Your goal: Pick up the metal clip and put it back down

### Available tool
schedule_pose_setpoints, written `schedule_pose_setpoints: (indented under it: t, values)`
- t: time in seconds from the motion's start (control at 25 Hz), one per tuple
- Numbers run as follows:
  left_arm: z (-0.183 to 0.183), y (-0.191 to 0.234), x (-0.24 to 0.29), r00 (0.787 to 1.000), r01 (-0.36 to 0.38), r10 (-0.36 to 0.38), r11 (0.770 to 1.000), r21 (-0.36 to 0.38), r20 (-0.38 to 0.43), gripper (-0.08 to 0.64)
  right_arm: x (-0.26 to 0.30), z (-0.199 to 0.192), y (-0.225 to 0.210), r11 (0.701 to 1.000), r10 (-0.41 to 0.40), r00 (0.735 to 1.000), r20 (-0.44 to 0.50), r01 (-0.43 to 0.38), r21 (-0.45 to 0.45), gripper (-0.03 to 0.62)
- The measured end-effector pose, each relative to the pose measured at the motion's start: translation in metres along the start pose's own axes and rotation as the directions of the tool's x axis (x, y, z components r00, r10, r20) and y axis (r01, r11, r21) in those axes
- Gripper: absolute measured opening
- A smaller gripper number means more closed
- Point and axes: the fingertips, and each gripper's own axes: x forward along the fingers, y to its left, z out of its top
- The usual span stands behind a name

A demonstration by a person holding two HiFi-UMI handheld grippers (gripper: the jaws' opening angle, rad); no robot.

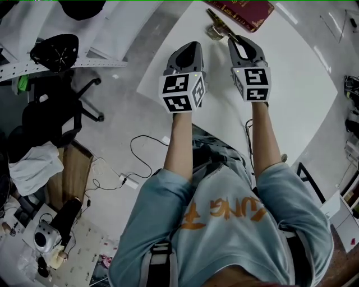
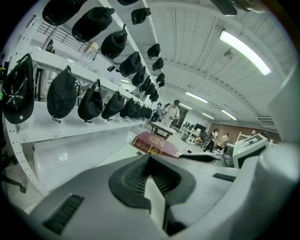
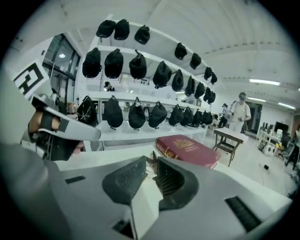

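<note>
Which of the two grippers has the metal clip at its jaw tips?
The right gripper: the metal clip lies at its jaw tips, near the red book. The left gripper has only bare white table at its tips.

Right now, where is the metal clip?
In the head view the metal clip lies on the white table near the top edge, just ahead and left of the right tool, with the red book directly beyond it.
</note>
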Motion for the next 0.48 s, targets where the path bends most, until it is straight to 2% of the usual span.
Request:
schedule_pose_setpoints:
  t: [0.28,0.48]
  values:
    - [0.011,-0.051,-0.021,0.999,0.043,-0.045,0.996,0.077,0.027,0.021,-0.069,0.008,-0.035,0.98,-0.085,0.992,0.096,0.066,0.186,0.051]
    - [0.018,-0.09,-0.037,0.995,0.079,-0.086,0.989,0.128,0.047,0.021,-0.121,0.014,-0.053,0.957,-0.137,0.979,0.153,0.091,0.276,0.038]
